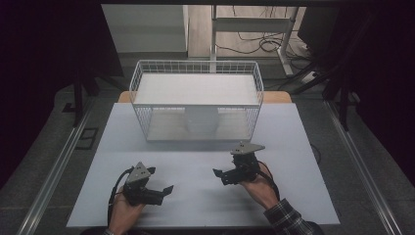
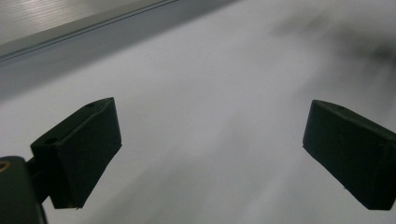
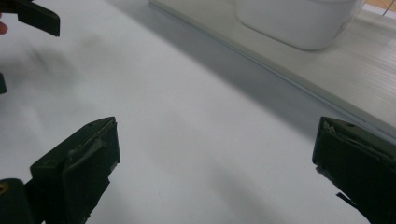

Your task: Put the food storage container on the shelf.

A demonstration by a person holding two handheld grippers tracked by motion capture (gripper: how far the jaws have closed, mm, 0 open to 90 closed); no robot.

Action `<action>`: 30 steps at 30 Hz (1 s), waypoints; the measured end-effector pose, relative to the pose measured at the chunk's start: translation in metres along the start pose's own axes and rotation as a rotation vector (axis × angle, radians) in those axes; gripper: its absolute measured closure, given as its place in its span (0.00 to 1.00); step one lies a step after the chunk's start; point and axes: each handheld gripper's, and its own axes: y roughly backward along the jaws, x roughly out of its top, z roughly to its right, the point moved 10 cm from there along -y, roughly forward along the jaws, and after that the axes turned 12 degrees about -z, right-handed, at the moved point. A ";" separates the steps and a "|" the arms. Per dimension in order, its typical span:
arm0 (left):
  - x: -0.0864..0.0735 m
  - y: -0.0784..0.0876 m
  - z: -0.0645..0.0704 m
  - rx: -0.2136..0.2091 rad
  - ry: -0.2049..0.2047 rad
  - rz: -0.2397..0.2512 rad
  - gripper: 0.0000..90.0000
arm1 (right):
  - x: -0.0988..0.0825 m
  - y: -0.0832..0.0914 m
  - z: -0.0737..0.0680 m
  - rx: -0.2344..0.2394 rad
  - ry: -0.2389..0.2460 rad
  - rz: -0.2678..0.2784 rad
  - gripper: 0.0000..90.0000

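I am taking the wire basket (image 1: 195,100) as my landmark, standing upside down at the far middle of the bench (image 1: 293,196) with a white container (image 1: 201,122) caged under it, so nothing can be taken out until the basket is lifted. Starting on the left, I am holding the left tongs (image 1: 164,192) well short of the basket's near left corner, low over the bare bench and pointing inward; in the left gripper view the jaws are standing wide apart with only bench surface between them, gripping and touching nothing. Moving right, I am keeping the right tongs (image 1: 219,175) nearer the basket, just in front of its near right corner, pointing inward too. Its jaws are spread wide as well, empty, and the right gripper view is looking past them at the container (image 3: 299,21). I judge both are poised for a two-sided lift of the basket.
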 end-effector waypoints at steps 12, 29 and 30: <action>-0.002 -0.004 0.002 0.008 -0.011 -0.024 0.05 | -0.026 0.010 -0.004 -0.016 -0.004 -0.028 0.01; -0.003 0.001 -0.002 0.022 -0.003 -0.025 0.05 | -0.047 0.032 0.001 -0.041 -0.015 -0.024 0.00; -0.004 0.002 -0.003 0.023 0.000 -0.025 0.05 | -0.049 0.033 0.001 -0.042 -0.018 -0.026 0.00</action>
